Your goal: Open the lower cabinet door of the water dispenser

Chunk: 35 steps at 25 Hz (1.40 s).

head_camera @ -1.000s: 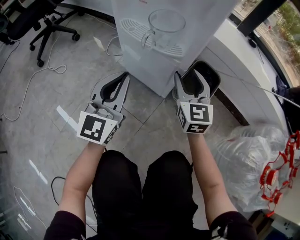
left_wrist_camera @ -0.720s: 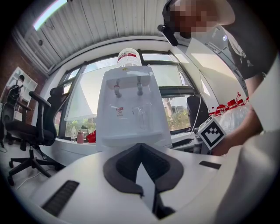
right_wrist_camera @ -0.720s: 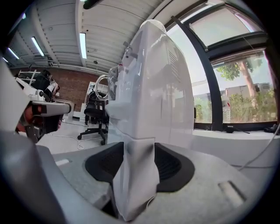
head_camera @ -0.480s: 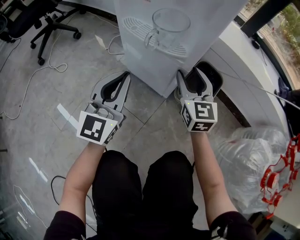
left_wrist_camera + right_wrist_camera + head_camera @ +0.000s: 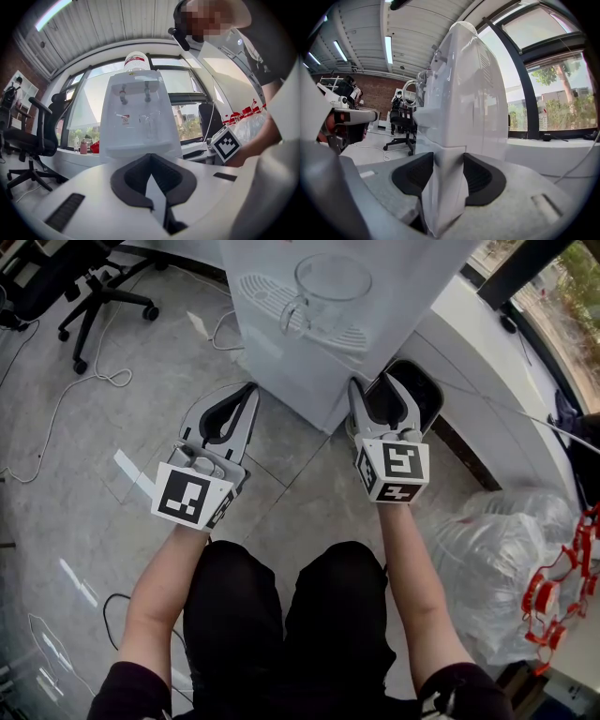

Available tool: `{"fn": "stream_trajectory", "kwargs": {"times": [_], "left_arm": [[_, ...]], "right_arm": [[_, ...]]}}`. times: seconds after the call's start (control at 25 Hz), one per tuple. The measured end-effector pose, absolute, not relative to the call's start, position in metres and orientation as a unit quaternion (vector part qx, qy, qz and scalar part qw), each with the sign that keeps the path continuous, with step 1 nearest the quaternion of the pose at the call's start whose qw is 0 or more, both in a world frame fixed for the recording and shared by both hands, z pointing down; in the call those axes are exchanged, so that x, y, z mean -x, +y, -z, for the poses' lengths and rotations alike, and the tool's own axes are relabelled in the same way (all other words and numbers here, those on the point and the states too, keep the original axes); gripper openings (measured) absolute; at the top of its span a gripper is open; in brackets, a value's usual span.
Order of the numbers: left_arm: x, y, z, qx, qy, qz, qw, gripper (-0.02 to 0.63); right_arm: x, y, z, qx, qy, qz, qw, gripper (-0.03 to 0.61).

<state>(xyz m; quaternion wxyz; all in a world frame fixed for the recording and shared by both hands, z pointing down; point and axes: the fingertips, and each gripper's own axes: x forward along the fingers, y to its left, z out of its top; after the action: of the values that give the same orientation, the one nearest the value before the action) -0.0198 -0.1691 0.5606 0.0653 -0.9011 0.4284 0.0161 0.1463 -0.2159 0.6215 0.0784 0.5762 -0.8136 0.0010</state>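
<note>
Water dispenser (image 5: 309, 343): white, tall, upright on floor (image 5: 94, 446), top centre of head view. Left gripper view shows it centre frame w/ bottle (image 5: 137, 61) on top. Lower cabinet door (image 5: 443, 192): white panel below a seam, lower centre of right gripper view, seen edge-on. Its edge sits between right tongs (image 5: 449, 161), pads touching both sides. Ajar or flush: can't tell.

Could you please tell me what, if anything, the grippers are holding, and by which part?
The right gripper clamps the lower cabinet door by its vertical side edge; the left gripper is shut on nothing.
</note>
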Motion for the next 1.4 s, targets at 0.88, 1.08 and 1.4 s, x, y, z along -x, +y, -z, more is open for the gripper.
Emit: {"fn": "stream_trajectory", "kwargs": {"times": [0.88, 1.08, 1.4], "left_arm": [[0.025, -0.168, -0.561, 0.898, 0.434, -0.018, 0.066, 0.006], [0.034, -0.168, -0.561, 0.896, 0.439, -0.020, 0.063, 0.006], [0.031, -0.165, -0.561, 0.897, 0.436, -0.007, 0.070, 0.006]], "right_arm": [[-0.120, -0.191, -0.621, -0.533, -0.841, 0.029, 0.090, 0.193], [-0.115, -0.183, -0.622, -0.517, -0.851, 0.026, 0.093, 0.190], [-0.097, -0.166, -0.621, -0.472, -0.878, 0.012, 0.084, 0.184]]}}
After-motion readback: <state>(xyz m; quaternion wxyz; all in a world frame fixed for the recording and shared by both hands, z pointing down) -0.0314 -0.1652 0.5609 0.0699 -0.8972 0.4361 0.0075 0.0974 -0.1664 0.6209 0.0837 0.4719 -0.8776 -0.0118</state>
